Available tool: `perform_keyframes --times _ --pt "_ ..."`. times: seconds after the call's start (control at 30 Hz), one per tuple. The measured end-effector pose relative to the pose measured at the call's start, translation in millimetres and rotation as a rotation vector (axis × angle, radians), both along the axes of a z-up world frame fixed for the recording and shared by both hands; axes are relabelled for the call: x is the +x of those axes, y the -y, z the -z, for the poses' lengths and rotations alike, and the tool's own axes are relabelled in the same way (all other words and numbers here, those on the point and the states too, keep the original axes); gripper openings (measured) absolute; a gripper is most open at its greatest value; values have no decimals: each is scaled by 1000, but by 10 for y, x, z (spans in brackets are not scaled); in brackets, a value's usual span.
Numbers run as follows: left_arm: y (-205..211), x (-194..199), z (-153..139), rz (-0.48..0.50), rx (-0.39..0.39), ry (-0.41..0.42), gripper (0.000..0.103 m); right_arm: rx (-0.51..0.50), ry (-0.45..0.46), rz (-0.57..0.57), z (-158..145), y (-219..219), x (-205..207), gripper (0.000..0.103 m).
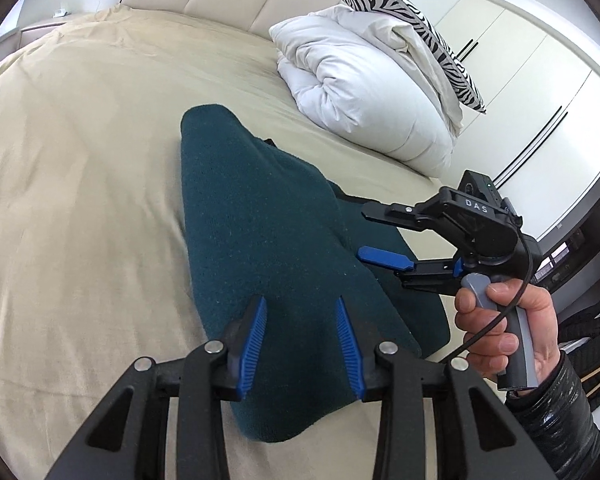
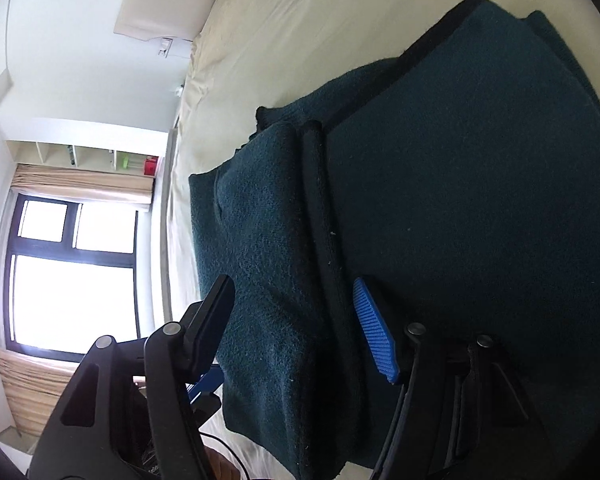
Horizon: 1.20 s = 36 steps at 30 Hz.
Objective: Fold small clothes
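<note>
We see the dark teal fleece garment lying partly folded on the cream-sheeted bed, directly under and ahead of both claws. Left claw: released, blue ribbed pads spread above the cloth, nothing between them; whether the tips brush the fleece we can't tell. Right claw: also released, jaws apart over the garment's right edge, held by a hand in a black glossy sleeve. From the right wrist view, a folded flap and black trim seam run between its jaws, pads clear of it. The garment's far edge is cut off by the lens rim there. Beyond the left claw, to its right: a white rolled duvet, partly covering a zebra-print pillow.
</note>
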State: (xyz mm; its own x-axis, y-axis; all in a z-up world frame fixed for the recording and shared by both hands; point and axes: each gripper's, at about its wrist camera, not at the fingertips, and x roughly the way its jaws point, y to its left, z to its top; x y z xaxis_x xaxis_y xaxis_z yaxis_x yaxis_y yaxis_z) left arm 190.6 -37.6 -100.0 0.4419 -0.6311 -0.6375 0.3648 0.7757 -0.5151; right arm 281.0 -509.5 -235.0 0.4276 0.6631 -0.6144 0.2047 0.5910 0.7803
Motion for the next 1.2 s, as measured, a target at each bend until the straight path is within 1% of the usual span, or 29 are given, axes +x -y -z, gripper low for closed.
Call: perform_keyframes --times 0.07,0.1,0.13,0.2,0.27,0.3,0.37,0.43,0.47,0.53,0.63,0.7,0.83,0.87,0.9,0.93,1.0,1.07,1.1,1.13,1.2 --pt "30 32 28 10 10 -11 38 10 32 -30 -75 -27 -17 57" --pt "35 44 43 11 11 -16 38 6 29 -55 -80 -80 2 55" --pt "48 58 52 11 13 -20 38 -6 21 -70 -78 -116 -1 51" --pt "77 73 59 12 14 -23 38 -27 5 -108 -43 -212 12 48" --pt "100 84 71 13 25 -25 38 -34 -19 -114 31 -247 26 48" --pt "106 89 82 14 30 -26 38 -13 -28 -112 81 -249 40 47" --pt "123 99 102 13 39 -32 38 -9 -30 -106 120 -230 61 40" --pt "137 86 98 15 38 -31 38 -25 -23 -103 135 -206 66 15" --pt "158 77 88 17 41 -25 38 -37 -15 -100 127 -185 51 9" --pt "216 59 73 26 52 -11 38 -60 10 -89 86 -123 3 7" --pt "302 41 82 42 83 2 38 -61 31 -58 43 14 -101 7" --pt "348 57 138 48 114 -5 38 -52 37 -44 68 93 -141 6" --pt "366 125 276 59 124 -46 40 -63 51 -44 90 114 -176 6" --pt "352 136 295 57 114 -54 40 -57 70 -51 79 92 -164 6" --pt "340 145 303 56 103 -62 40 -26 87 -49 57 106 -176 7" --pt "333 149 305 55 97 -66 40 -14 86 -33 44 136 -183 10" --pt "341 144 308 60 102 -64 40 13 96 -17 6 207 -184 13" --pt "352 139 312 59 104 -65 40 15 100 -19 -21 229 -166 25" --pt "358 136 315 58 105 -66 40 -1 88 -20 -23 221 -145 35" --pt "352 130 318 58 105 -66 40 -6 78 -27 -16 205 -123 36" --pt "358 125 316 62 107 -65 40 -14 35 -43 43 134 -43 36"
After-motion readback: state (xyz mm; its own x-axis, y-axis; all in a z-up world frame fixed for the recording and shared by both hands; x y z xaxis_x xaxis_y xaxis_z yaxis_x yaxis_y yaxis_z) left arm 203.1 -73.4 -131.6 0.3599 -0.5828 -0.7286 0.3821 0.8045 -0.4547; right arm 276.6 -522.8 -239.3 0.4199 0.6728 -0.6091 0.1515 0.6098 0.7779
